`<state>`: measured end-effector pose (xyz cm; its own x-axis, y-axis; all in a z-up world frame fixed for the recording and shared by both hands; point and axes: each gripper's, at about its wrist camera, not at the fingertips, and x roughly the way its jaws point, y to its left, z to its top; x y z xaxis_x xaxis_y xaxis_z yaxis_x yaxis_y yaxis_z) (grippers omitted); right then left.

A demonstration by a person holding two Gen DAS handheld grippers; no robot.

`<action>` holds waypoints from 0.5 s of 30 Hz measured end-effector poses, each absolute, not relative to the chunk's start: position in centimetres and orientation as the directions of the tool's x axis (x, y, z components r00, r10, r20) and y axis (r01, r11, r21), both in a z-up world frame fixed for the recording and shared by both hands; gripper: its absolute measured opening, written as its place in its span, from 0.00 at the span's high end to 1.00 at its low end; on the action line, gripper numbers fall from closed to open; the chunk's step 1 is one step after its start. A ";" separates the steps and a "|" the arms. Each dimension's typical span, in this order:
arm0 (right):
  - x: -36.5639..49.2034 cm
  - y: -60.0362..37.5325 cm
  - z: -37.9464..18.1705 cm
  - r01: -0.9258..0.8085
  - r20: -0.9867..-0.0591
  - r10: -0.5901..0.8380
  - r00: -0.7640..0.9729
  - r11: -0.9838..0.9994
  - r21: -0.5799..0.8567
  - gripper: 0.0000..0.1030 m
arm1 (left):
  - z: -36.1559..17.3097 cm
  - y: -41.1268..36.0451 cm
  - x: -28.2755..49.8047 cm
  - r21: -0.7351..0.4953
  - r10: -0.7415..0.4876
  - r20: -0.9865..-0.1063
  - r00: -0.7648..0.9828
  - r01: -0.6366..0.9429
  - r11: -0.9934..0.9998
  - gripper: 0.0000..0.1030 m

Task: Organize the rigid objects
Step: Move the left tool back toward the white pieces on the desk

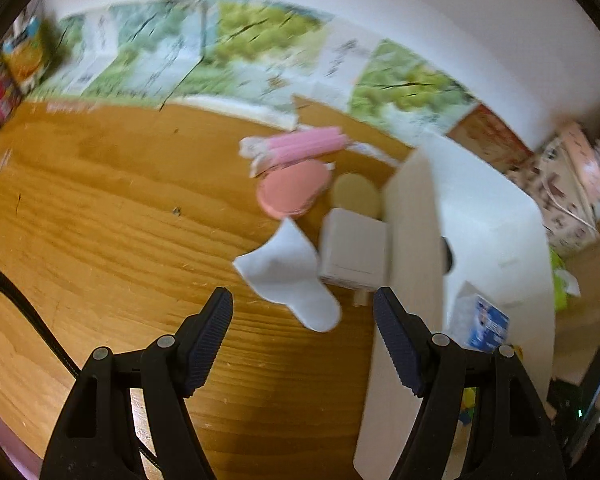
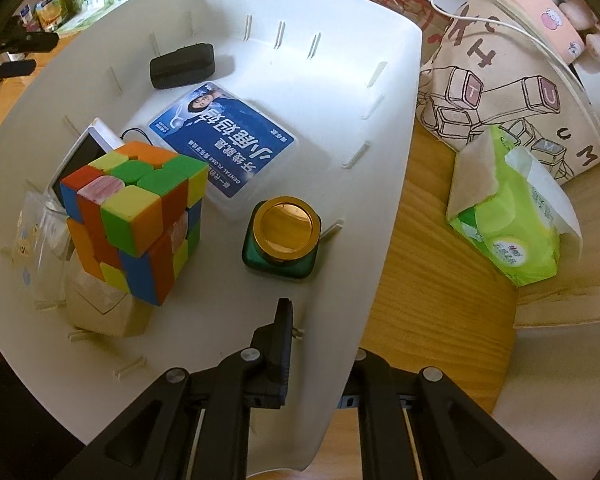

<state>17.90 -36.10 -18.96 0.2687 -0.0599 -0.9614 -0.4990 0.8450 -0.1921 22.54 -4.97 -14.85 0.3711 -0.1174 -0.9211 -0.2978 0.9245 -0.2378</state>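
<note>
My right gripper (image 2: pixel 324 344) is shut on the near wall of a white bin (image 2: pixel 364 184), one finger inside and one outside. The bin holds a colourful puzzle cube (image 2: pixel 136 220), a blue dental floss box (image 2: pixel 224 140), a green jar with a gold lid (image 2: pixel 284 236), a black case (image 2: pixel 182 65), a white phone-like device (image 2: pixel 84 148) and a beige box (image 2: pixel 100 308). My left gripper (image 1: pixel 302 320) is open and empty above the wooden table. Just beyond it lie a white sock (image 1: pixel 288 276), a white charger block (image 1: pixel 354 248), a pink round case (image 1: pixel 292 192) and a pink packet (image 1: pixel 304 146). The bin's outer wall (image 1: pixel 480 220) stands at the right.
A green tissue pack (image 2: pixel 512 216) and a printed canvas bag (image 2: pixel 512 92) lie on the table right of the bin. Picture cards (image 1: pixel 220 52) lean along the white wall. Colourful boxes (image 1: pixel 16 68) stand at the far left. A round beige item (image 1: pixel 356 194) sits beside the pink case.
</note>
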 end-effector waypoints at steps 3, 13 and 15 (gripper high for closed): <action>18.5 -36.0 -19.1 -0.491 -0.966 -0.063 0.251 0.852 -0.183 0.90 | -16.1 -4.4 23.2 -0.236 -0.123 -0.936 0.329 -0.329 0.915 0.26; 19.9 -36.2 -19.5 -0.455 -0.974 -0.079 0.211 0.874 -0.169 0.89 | -19.5 -4.9 25.2 -0.182 -0.124 -0.973 0.196 -0.319 0.930 0.26; 20.1 -36.1 -19.5 -0.450 -0.975 -0.082 0.205 0.877 -0.169 0.89 | -19.9 -5.1 25.5 -0.171 -0.120 -0.977 0.175 -0.312 0.935 0.25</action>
